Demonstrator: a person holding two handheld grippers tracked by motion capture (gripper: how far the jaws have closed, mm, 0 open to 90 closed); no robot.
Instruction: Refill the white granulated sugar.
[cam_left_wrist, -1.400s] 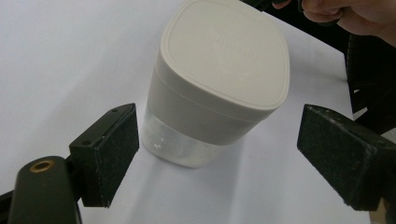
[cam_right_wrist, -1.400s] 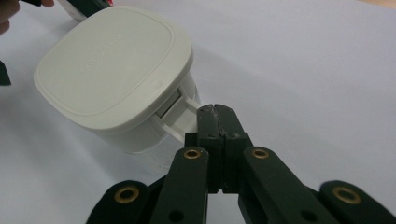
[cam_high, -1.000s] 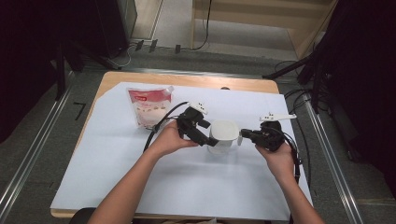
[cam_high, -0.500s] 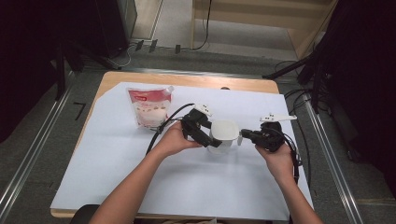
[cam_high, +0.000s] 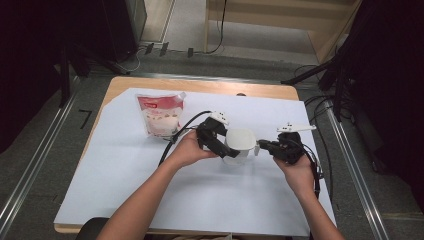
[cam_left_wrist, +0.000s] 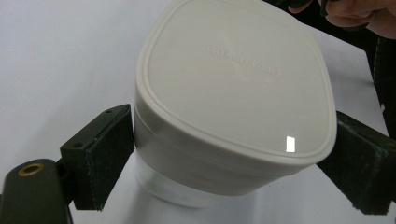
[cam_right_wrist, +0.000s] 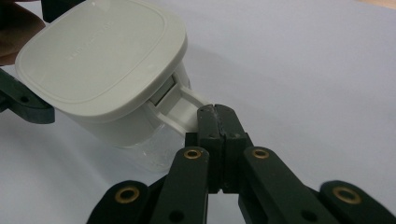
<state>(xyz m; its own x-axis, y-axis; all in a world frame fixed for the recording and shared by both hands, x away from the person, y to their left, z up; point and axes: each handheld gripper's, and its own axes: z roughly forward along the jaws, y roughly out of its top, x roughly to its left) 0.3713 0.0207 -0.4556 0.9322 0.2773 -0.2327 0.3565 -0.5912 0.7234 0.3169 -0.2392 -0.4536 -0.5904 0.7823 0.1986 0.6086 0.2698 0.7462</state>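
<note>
Both tools work one lidded white container (cam_high: 240, 142) mid-table: my left tool (cam_left_wrist: 224, 154) clamps its cream lid (cam_left_wrist: 233, 84) from either side, while my right tool (cam_right_wrist: 215, 112), jaws pinched together, grips its handle tab (cam_right_wrist: 180, 105). Far left lies a red-and-white pouch (cam_high: 160, 115) on the table (cam_high: 125, 200).

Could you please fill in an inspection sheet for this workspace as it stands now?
Surface: wooden table under a white sheet.
Job's things: white-lidded container mid-sheet; its side latch sticks out toward the right gripper.
Clutter: red-and-white pouch lying at the far left.
Grippers: left gripper clamps the lid's sides; right gripper is shut on the latch.
Cables: black cable trails from the left gripper beside the pouch.
Surroundings: grey floor, dark stands, floor cables.
</note>
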